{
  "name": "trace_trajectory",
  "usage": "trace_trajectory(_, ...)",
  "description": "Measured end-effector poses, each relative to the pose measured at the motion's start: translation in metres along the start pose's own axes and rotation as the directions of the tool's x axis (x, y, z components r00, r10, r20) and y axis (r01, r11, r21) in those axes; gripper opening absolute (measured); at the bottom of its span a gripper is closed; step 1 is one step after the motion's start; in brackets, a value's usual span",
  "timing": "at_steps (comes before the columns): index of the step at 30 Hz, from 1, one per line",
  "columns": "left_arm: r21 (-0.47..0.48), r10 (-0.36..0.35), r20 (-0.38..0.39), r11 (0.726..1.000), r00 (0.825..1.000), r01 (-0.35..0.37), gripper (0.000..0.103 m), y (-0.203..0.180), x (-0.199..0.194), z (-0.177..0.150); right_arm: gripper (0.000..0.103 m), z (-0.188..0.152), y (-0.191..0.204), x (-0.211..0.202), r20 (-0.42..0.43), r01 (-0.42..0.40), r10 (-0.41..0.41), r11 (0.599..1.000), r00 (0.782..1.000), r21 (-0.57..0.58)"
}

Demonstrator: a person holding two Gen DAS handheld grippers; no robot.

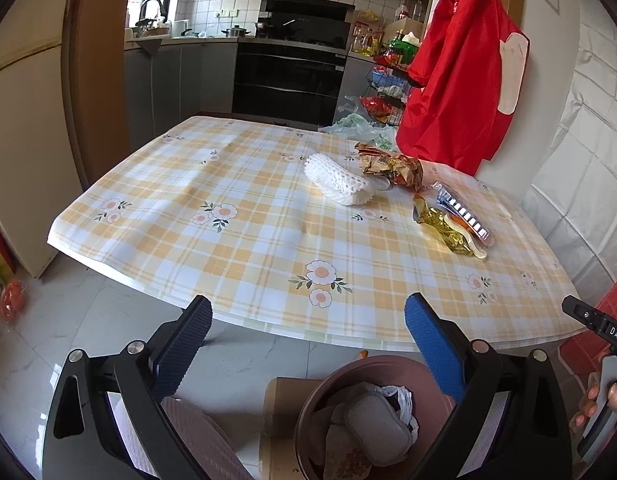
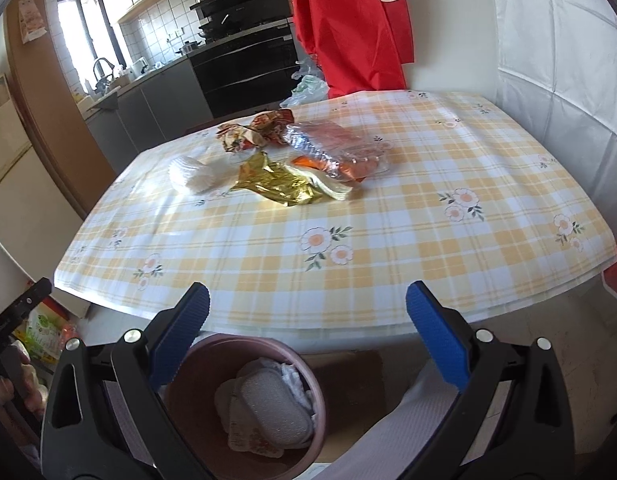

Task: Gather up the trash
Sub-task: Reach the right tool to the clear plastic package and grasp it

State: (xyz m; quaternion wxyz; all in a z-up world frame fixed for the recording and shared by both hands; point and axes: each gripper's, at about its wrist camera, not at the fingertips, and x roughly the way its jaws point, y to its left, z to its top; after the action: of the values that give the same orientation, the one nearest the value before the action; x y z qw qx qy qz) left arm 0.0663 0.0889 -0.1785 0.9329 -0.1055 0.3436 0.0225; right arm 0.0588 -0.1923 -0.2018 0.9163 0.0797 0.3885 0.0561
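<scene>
Two grippers hang over the near edge of a table (image 1: 156,216) covered with a yellow-and-white checked cloth printed with flowers. Between them, on the floor below the table edge, stands a round pink waste bin (image 2: 196,364) on a flat piece of brown cardboard (image 2: 348,376). Inside the bin lie a grey scrubbing pad (image 2: 272,408), a flower-printed wrapper and a crumpled white plastic bag.

The left gripper (image 1: 308,320) has its blue-padded jaws spread wide with nothing between them; the bin sits under its right finger. The right gripper (image 2: 308,308) is likewise wide apart and empty, with the bin beneath its left finger.

Four pieces of trash remain on the table, grouped toward its far side near a red garment (image 1: 460,72) hanging against the wall. A white foam net sleeve (image 1: 336,180) lies furthest left of them. Just behind it sits a crumpled brown-and-red paper wrapper (image 1: 388,164). Nearer, a crinkled gold foil wrapper (image 2: 276,184) lies touching a clear plastic package (image 2: 332,148) with orange contents.

At the right edge of the left wrist view, a hand (image 1: 596,400) grips the handle of the other tool. Behind the table a kitchen counter with a black oven (image 1: 288,76) and a sink runs along the tiled wall.
</scene>
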Motion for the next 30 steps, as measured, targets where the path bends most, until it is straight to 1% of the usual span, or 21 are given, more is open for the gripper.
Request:
trace_trajectory(3, 0.0, 0.006, -0.006, 1.0, 1.0, -0.006, 0.095, 0.001, 0.01, 0.006, 0.097, 0.013, -0.006, 0.015, -0.015, 0.02, -0.021, 0.999, 1.0, -0.039)
trace_trajectory(6, -0.001, 0.007, -0.017, 1.0, 1.0, -0.007, 0.095, 0.0, 0.025, 0.013, 0.097, 0.033, -0.006, 0.034, -0.03, 0.035, -0.039, 0.993, 0.999, -0.112)
trace_trajectory(8, -0.008, 0.007, -0.027, 1.0, 1.0, -0.008, 0.095, 0.0, 0.036, 0.018, 0.097, 0.051, -0.004, 0.051, -0.034, 0.055, -0.062, 0.982, 0.998, -0.179)
trace_trajectory(10, -0.011, 0.0, -0.036, 1.0, 0.999, 0.0, 0.095, -0.002, 0.048, 0.022, 0.097, 0.072, -0.002, 0.073, -0.03, 0.053, -0.062, 0.97, 0.998, -0.236)
trace_trajectory(13, -0.007, -0.01, -0.051, 1.0, 0.999, 0.01, 0.095, -0.006, 0.068, 0.024, 0.096, 0.099, -0.002, 0.111, -0.045, 0.066, -0.082, 0.955, 0.996, -0.289)
trace_trajectory(15, -0.019, -0.021, -0.068, 1.0, 0.997, 0.02, 0.095, -0.007, 0.082, 0.023, 0.096, 0.117, -0.005, 0.147, -0.092, 0.047, -0.077, 0.954, 0.993, -0.295)
trace_trajectory(16, -0.027, -0.025, -0.078, 0.999, 0.997, 0.023, 0.095, -0.008, 0.087, 0.022, 0.095, 0.122, -0.006, 0.16, -0.109, 0.05, -0.085, 0.955, 0.99, -0.293)
trace_trajectory(17, -0.035, -0.028, -0.09, 0.999, 0.996, 0.025, 0.095, -0.008, 0.093, 0.02, 0.091, 0.13, -0.008, 0.179, -0.13, 0.06, -0.101, 0.955, 0.986, -0.291)
trace_trajectory(19, -0.048, -0.04, -0.118, 0.998, 0.992, 0.035, 0.095, -0.007, 0.105, 0.014, 0.087, 0.14, -0.009, 0.204, -0.149, 0.065, -0.111, 0.956, 0.983, -0.287)
trace_trajectory(21, -0.048, -0.04, -0.144, 0.998, 0.989, 0.034, 0.095, -0.006, 0.116, 0.009, 0.086, 0.15, -0.009, 0.228, -0.168, 0.066, -0.117, 0.958, 0.979, -0.279)
trace_trajectory(25, -0.054, -0.04, -0.171, 0.998, 0.984, 0.031, 0.095, -0.002, 0.13, 0.004, 0.088, 0.161, 0.002, 0.256, -0.185, 0.065, -0.122, 0.956, 0.975, -0.286)
trace_trajectory(27, -0.058, -0.042, -0.176, 0.998, 0.984, 0.033, 0.095, 0.0, 0.135, 0.006, 0.09, 0.164, 0.005, 0.267, -0.181, 0.092, -0.149, 0.952, 0.972, -0.291)
trace_trajectory(30, -0.057, -0.052, -0.172, 0.997, 0.984, 0.043, 0.095, 0.001, 0.143, 0.015, 0.092, 0.169, 0.003, 0.276, -0.182, 0.111, -0.164, 0.956, 0.969, -0.27)
